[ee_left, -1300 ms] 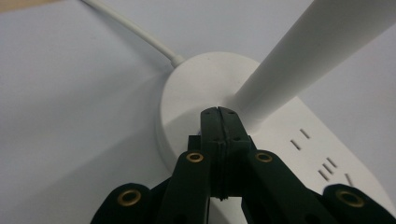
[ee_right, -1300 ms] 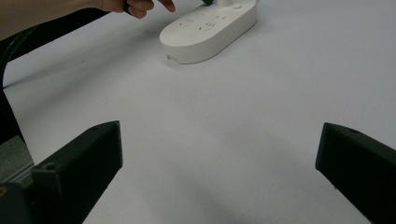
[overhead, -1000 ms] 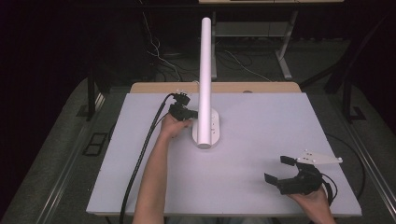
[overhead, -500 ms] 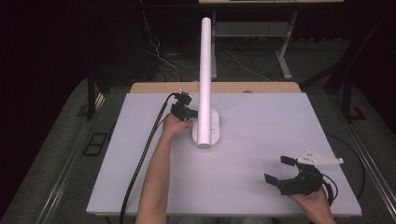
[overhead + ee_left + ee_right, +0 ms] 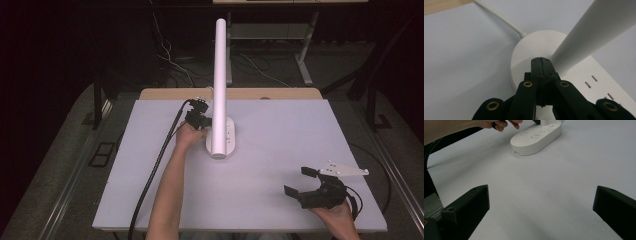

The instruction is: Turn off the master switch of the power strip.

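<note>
Item: white lamp (image 5: 220, 85), upright post on oval base, mid-table | left gripper (image 5: 541, 60): jaws clenched empty, tips against base at post foot, nearer hand | right gripper (image 5: 305, 182): released, well apart, near corner

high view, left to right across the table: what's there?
black cable → left gripper → white power strip base with its tall post → right gripper
</note>
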Tool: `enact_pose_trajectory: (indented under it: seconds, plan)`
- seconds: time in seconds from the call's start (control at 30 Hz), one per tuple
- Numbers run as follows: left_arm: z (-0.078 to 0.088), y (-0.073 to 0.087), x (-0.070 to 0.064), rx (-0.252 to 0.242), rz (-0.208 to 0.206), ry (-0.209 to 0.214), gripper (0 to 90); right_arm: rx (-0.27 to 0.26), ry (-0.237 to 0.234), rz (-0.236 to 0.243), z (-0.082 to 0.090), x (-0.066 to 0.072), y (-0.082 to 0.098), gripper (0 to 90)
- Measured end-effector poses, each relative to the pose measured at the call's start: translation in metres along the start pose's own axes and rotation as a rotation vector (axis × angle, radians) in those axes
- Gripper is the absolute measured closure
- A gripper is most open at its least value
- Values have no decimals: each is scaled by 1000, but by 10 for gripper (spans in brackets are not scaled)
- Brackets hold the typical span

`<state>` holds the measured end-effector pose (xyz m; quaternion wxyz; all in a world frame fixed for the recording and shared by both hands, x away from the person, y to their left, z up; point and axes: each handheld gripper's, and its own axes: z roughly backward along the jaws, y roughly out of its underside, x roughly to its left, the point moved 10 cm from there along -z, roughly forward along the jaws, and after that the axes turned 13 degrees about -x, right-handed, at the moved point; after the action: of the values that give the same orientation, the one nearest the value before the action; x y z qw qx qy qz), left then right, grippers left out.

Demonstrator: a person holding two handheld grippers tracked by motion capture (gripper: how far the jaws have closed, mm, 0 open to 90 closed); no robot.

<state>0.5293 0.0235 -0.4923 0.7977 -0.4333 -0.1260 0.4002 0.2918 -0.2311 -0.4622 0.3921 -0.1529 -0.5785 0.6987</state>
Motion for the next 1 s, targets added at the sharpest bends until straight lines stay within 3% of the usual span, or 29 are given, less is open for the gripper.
enact_pose_trajectory:
  seconds: [0.07,0.1,0.37,0.57,0.63,0.7,0.77,0.87,0.9,0.97,1.0]
  plan:
    - [0,-1,-1,-14,10,0,900,-1,2,-4,-1,-1,0,0]
    - [-1,-5,-2,-62,35,6,900,-1,2,-4,-1,-1,0,0]
    - [1,-5,-3,-83,28,39,900,-5,8,-6,0,-5,0,0]
    - [10,-15,-5,-132,32,46,900,-4,8,-9,0,-5,0,0]
    - [14,-15,-4,-120,9,43,900,-4,8,-7,0,-5,0,0]
    - [18,-16,-3,-126,12,42,900,-5,7,-6,0,-5,-1,0]
    - [20,-20,-4,-166,51,37,900,-5,8,-7,0,-5,-1,0]
    - [30,-20,-1,-154,31,39,900,-4,7,-8,0,-4,0,0]
    - [32,-23,-2,-184,57,31,900,-3,6,-8,-1,-4,0,0]
    - [40,-22,1,-177,40,37,900,-2,5,-6,-1,-4,0,0]
    - [41,-25,1,-206,63,26,900,-2,5,-6,-1,-4,0,0]
